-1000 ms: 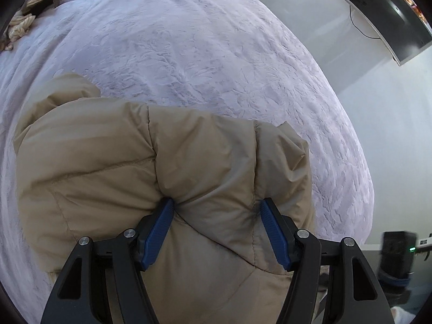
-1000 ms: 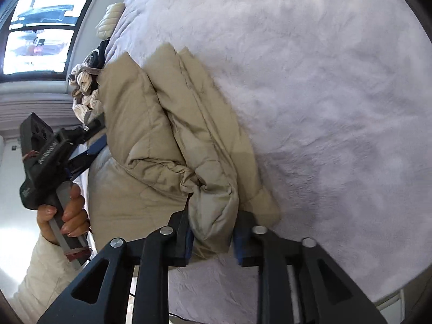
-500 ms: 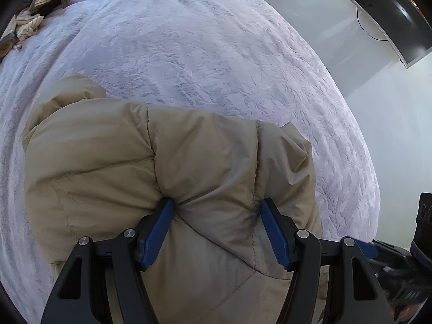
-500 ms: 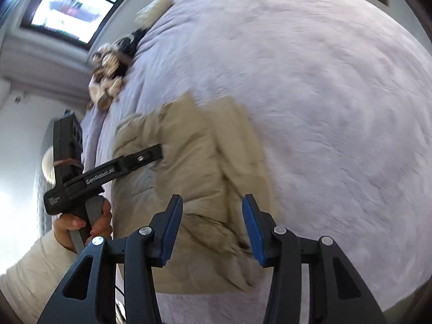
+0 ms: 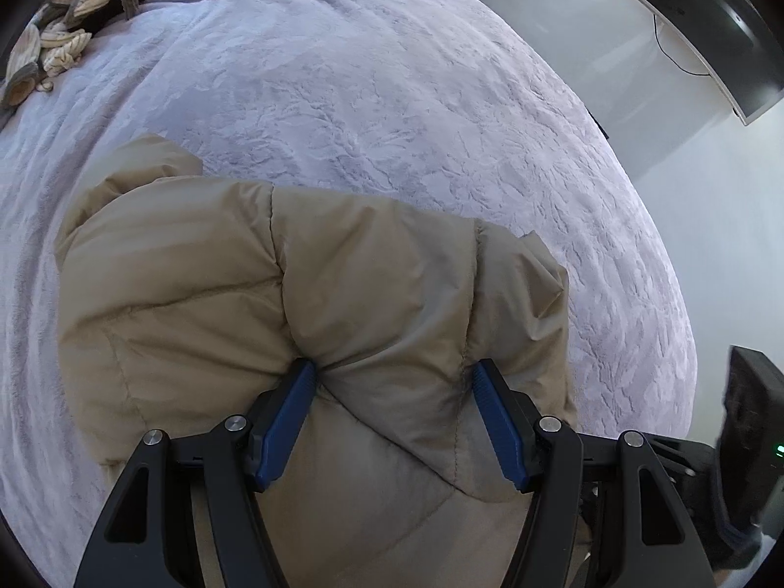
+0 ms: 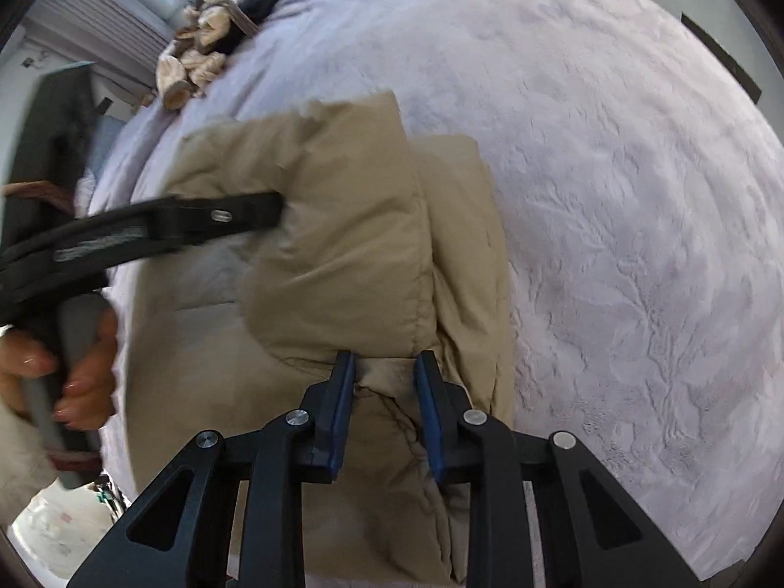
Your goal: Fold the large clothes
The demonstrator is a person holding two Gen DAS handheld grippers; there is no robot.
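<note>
A beige puffer jacket (image 5: 367,255) lies partly folded on a lavender bedspread (image 5: 392,98). My left gripper (image 5: 392,377) is shut on a thick puffy fold at its near edge, the blue pads pressing into the fabric. In the right wrist view the jacket (image 6: 343,225) fills the middle. My right gripper (image 6: 384,367) is closing, its pads pinching a narrow bunched fold at the jacket's near side. One finger of the left gripper (image 6: 220,218) reaches in from the left onto the jacket, held by a hand (image 6: 83,372).
A pile of crumpled clothes (image 5: 59,39) lies at the bed's far corner, seen too in the right wrist view as a pile (image 6: 201,63). A dark screen (image 5: 710,34) hangs on the wall beyond the bed. The bedspread (image 6: 637,245) stretches bare to the right of the jacket.
My right gripper let go of the jacket's edge fold, opened, swung and rolled, then closed on another fold of the jacket. The left gripper kept its hold and barely moved.
</note>
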